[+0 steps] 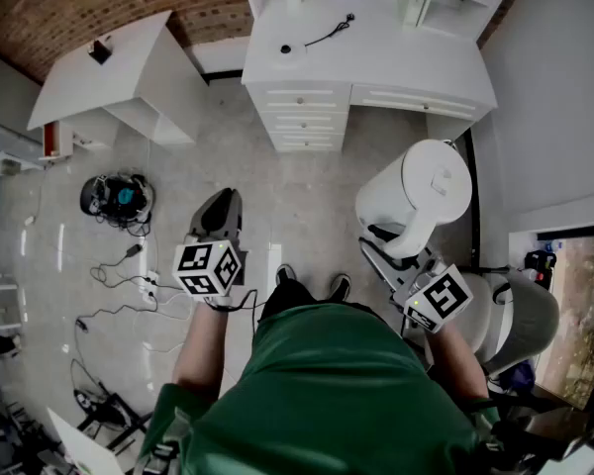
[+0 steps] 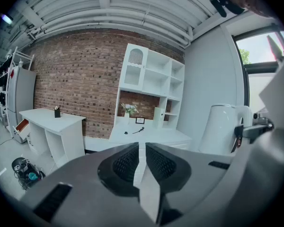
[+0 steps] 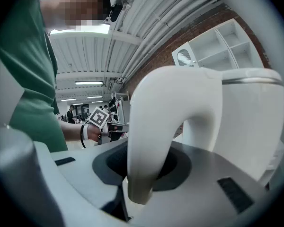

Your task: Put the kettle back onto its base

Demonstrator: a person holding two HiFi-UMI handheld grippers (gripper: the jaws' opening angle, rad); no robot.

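Pale floor [image 1: 297, 191] runs from where the person [image 1: 327, 394] stands to a white desk [image 1: 406, 62] against a brick wall [image 1: 40, 8]. The kettle [image 1: 421, 194] is up in the air over that floor and not yet set on anything.

The right gripper [image 1: 384, 248] is clamped on the kettle's handle [image 3: 149, 126]. Its own view shows the white loop of the handle running down between the jaws, with the pads pressed against it. The kettle hangs just ahead of this gripper, body upright and handle turned back toward the person. The left gripper [image 1: 218, 226] is off to the right gripper's left, apart from the kettle, with its jaws closed together on nothing.

A small dark disc [image 1: 285, 48] with a cord [image 1: 329, 32] lies on the desk top. I take it for the base, though it is too small to be sure. It lies well ahead of the right gripper and off to its left, roughly between the lines of the two grippers. So the kettle probably has to travel forward and leftward, keeping its axis upright, and come down over the disc. The right gripper carries the load, so the move falls to that hand.
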